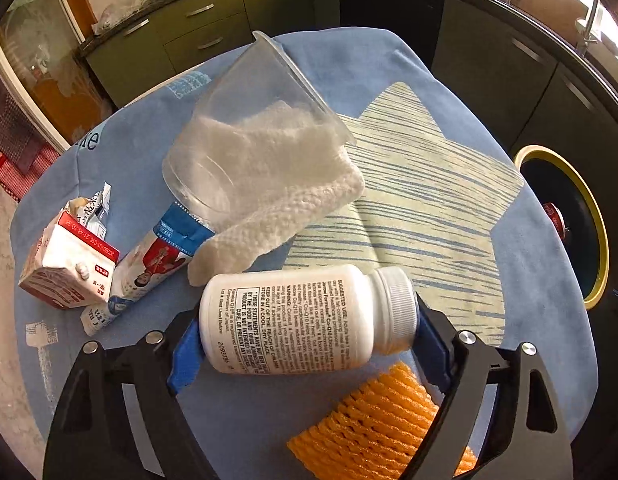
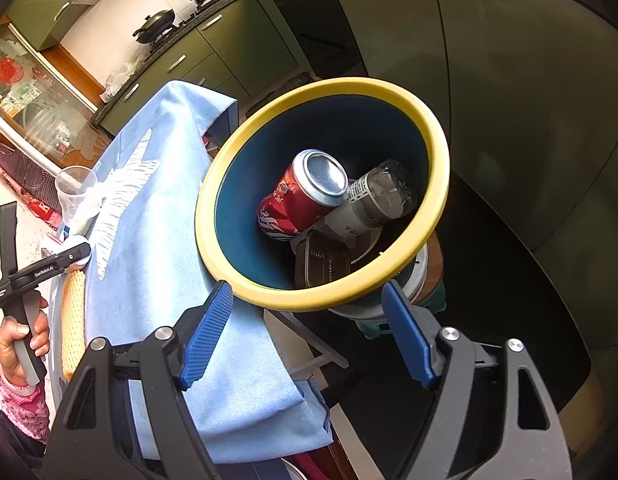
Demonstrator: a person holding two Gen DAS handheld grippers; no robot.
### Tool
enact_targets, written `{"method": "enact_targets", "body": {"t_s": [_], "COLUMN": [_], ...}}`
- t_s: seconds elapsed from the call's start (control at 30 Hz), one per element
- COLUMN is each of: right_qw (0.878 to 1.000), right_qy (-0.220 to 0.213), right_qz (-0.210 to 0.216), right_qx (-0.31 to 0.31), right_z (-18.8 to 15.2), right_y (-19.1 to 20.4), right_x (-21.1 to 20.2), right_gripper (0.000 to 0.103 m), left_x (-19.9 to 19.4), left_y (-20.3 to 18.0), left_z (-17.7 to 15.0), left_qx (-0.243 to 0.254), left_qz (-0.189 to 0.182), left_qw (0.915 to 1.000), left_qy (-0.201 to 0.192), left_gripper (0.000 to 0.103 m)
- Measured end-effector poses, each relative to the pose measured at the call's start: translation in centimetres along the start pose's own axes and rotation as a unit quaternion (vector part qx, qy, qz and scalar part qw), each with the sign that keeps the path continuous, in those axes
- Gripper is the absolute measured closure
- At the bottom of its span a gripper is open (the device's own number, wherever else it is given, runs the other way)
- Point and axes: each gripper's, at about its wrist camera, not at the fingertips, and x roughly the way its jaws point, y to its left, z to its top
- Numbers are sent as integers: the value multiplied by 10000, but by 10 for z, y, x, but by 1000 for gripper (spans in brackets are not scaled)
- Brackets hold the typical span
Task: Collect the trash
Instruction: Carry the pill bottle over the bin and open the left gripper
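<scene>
My left gripper (image 1: 309,336) is shut on a white pill bottle (image 1: 305,316), lying sideways between the blue pads over the blue tablecloth (image 1: 529,280). Beyond it lie a clear plastic cup (image 1: 237,120) with a white paper towel (image 1: 285,200), a blue-white wrapper (image 1: 149,268) and a red-white carton (image 1: 69,268). An orange foam net (image 1: 377,428) lies under the gripper. My right gripper (image 2: 309,316) is open and empty just in front of the yellow-rimmed bin (image 2: 437,136), which holds a red can (image 2: 305,196), a grey bottle (image 2: 373,200) and a dark tray (image 2: 321,260).
The bin also shows at the table's right edge in the left wrist view (image 1: 601,240). Green kitchen cabinets (image 1: 189,28) stand behind the table. The left gripper and the hand holding it show at the left of the right wrist view (image 2: 41,268).
</scene>
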Motion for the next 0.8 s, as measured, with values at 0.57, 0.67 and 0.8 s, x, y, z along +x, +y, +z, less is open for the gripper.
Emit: {"method": "enact_targets", "body": {"t_s": [0.57, 0.67, 0.8], "right_qw": [9990, 9985, 9975], "right_qy": [-224, -306, -416], "right_qz": [-117, -175, -288], "right_qx": [374, 427, 488], "right_z": [-5, -7, -8], "right_y": [-35, -40, -47], "right_x": [-18, -27, -42], "right_gripper": [30, 30, 30], "left_x": [-76, -78, -61], "left_y": [-113, -150, -202], "left_z": [20, 31, 43], "left_qx": [1585, 1914, 2237], "left_qz": [-893, -1127, -1416], "left_qw": [9814, 9726, 9631], "left_qy": [-609, -683, -494], "left_gripper": [18, 18, 18]}}
